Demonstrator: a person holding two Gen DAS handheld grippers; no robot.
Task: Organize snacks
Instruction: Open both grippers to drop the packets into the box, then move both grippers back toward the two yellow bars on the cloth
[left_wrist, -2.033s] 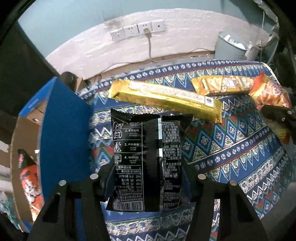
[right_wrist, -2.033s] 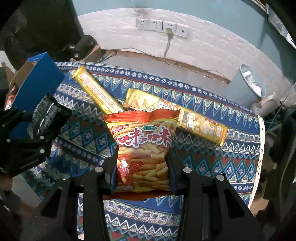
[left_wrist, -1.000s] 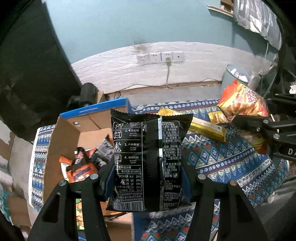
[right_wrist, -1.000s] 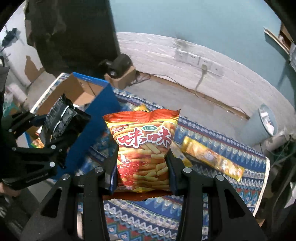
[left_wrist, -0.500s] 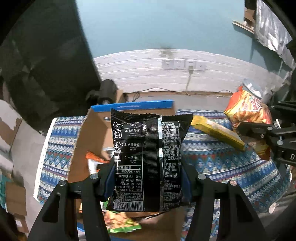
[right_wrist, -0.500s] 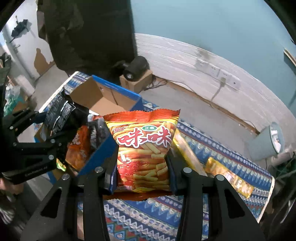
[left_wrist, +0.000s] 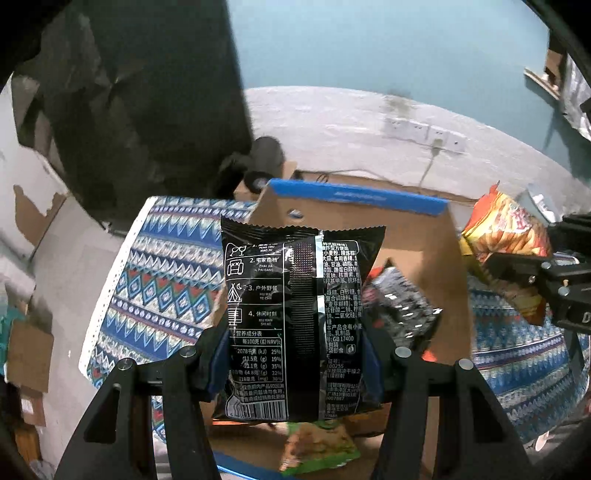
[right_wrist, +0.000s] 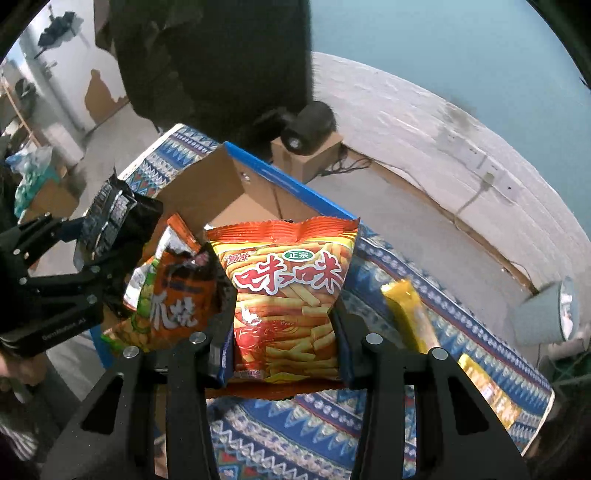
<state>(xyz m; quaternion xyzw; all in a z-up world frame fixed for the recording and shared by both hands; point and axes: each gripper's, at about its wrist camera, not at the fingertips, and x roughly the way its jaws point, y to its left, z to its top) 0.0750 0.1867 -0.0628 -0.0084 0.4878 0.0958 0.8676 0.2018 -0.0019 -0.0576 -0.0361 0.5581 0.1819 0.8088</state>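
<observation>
My left gripper (left_wrist: 293, 363) is shut on a black snack bag (left_wrist: 295, 317) and holds it above the open cardboard box (left_wrist: 354, 218), which has blue outer walls. My right gripper (right_wrist: 282, 347) is shut on an orange-red bag of shrimp sticks (right_wrist: 288, 291) and holds it at the box's right edge (right_wrist: 295, 181). The box holds several snack bags: a black shiny one (left_wrist: 402, 310), a green one (left_wrist: 317, 446), an orange-brown one (right_wrist: 181, 295). The left gripper with its black bag also shows in the right wrist view (right_wrist: 107, 218), and the right gripper's orange bag shows in the left wrist view (left_wrist: 506, 229).
The table has a blue patterned cloth (left_wrist: 162, 280). Two long yellow snack packs (right_wrist: 410, 310) (right_wrist: 487, 391) lie on the cloth to the right of the box. A grey bin (right_wrist: 543, 317) and a wall with sockets (left_wrist: 424, 133) stand behind. A small carton with a black device (right_wrist: 306, 125) sits beyond the box.
Both grippers have swung left from the cloth toward the box, each still holding its bag. The black bag now hangs over the box's inside; the orange bag has reached the box's right side.
</observation>
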